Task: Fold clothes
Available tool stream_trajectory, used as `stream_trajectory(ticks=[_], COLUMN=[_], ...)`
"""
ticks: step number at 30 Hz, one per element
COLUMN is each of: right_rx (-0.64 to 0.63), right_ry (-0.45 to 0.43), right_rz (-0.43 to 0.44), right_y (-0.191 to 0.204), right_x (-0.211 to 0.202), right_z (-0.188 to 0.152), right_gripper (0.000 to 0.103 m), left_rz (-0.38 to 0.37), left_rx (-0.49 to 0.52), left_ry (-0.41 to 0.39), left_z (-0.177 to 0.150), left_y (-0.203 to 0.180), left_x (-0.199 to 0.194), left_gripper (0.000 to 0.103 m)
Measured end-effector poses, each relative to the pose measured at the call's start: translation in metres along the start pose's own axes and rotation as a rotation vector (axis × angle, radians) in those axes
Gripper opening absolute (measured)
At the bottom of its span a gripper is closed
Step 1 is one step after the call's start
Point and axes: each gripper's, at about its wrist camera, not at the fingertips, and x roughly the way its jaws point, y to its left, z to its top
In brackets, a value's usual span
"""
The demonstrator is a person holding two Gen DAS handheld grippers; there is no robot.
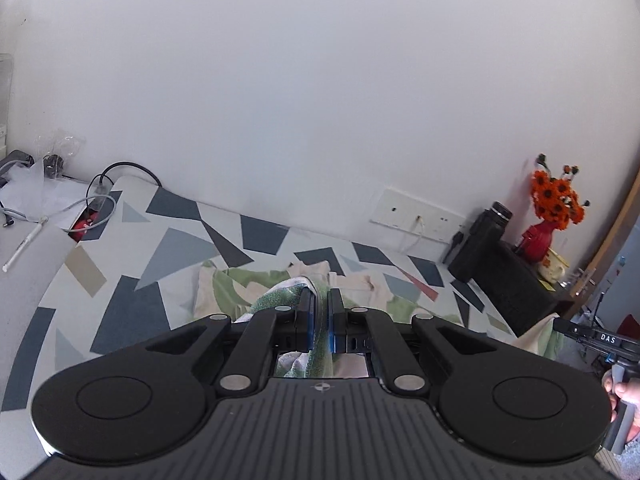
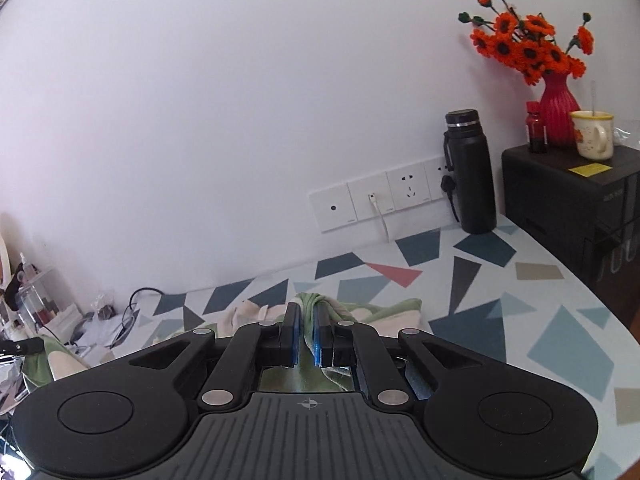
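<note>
A plain white wall (image 1: pixel 320 100) stands behind a surface (image 1: pixel 132 280) that is covered with a pattern of grey, blue and dark triangles. On this surface lies the garment (image 1: pixel 240 284), a cloth in green and cream colours, spread partly flat near the middle.

The left gripper (image 1: pixel 321 312) is pressed together on a bunched edge of the garment; the cloth goes between its blue pads and hangs down under them. In the right wrist view the right gripper (image 2: pixel 307 324) is the same: its jaws are nearly together and they pinch a twisted green fold of the garment (image 2: pixel 360 312), which rises from the flat part to the fingertips. Both held parts are lifted above the surface, while the rest of the cloth lies on it behind the grippers.

At the far right of the left wrist view, the other gripper shows with cloth at its tip, and a hand (image 1: pixel 624 396) holds its handle.

Against the wall there is a row of white sockets (image 2: pixel 380 200) with a white cable plugged in. Beside it stands a black bottle (image 2: pixel 472 172) on the surface. Next to the bottle is a black box (image 2: pixel 568 200), and on it stand a red vase with orange flowers (image 2: pixel 558 112), a small dark red bottle (image 2: pixel 536 128) and a cream mug (image 2: pixel 594 136). At the left end of the surface lie cables (image 1: pixel 100 192) and clear plastic wrapping (image 1: pixel 60 144).
</note>
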Motion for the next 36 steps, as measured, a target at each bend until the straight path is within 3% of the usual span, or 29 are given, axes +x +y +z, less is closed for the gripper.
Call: stream_trajectory(ticks=[6,10,15,18,21,22,24,25,26,33,36], right_rx=[0.024,-0.019,-0.068,-0.089,-0.025,0.005,0.056,0.068,0.075,0.136,0.129], right_ry=[0.123,0.220,0.323,0.340,0.343,0.344,0.339,0.322,0.300,0.198,0.205], right_rz=[-0.042,-0.077,-0.097,-0.087,-0.080,-0.075,-0.069,-0.078,-0.092,-0.155,-0.178], right_y=[-0.034,-0.054,-0.067,-0.068,-0.075,-0.077,-0.078,-0.077,-0.075,-0.062,-0.056], right_x=[0.110,0.175,0.218,0.223,0.223,0.222,0.217,0.212,0.206,0.143,0.123], right_z=[0.006,-0.010,-0.038,-0.050,-0.047,-0.044,-0.036,-0.032,-0.027,-0.012,-0.021], right_gripper=[0.006,0.006,0.006,0.007,0.011,0.015,0.037,0.056,0.061,0.063,0.063], left_rz=[0.137,0.244,0.302,0.310,0.301,0.278,0.233,0.218,0.209,0.118,0.088], left_rx=[-0.001,0.011,0.032,0.045,0.054,0.060,0.072,0.093,0.123,0.262,0.288], left_ry=[0.087,0.195,0.308,0.353,0.376,0.390,0.415,0.407,0.386,0.286,0.306], left_z=[0.016,0.002,-0.017,-0.024,-0.022,-0.018,-0.011,-0.007,-0.003,0.012,0.000], left_y=[0.019,0.038,0.051,0.052,0.052,0.052,0.052,0.051,0.048,0.042,0.046], left_x=[0.099,0.163,0.199,0.207,0.210,0.210,0.208,0.203,0.194,0.133,0.118], left_gripper=[0.006,0.006,0.007,0.011,0.022,0.033,0.059,0.084,0.094,0.098,0.097])
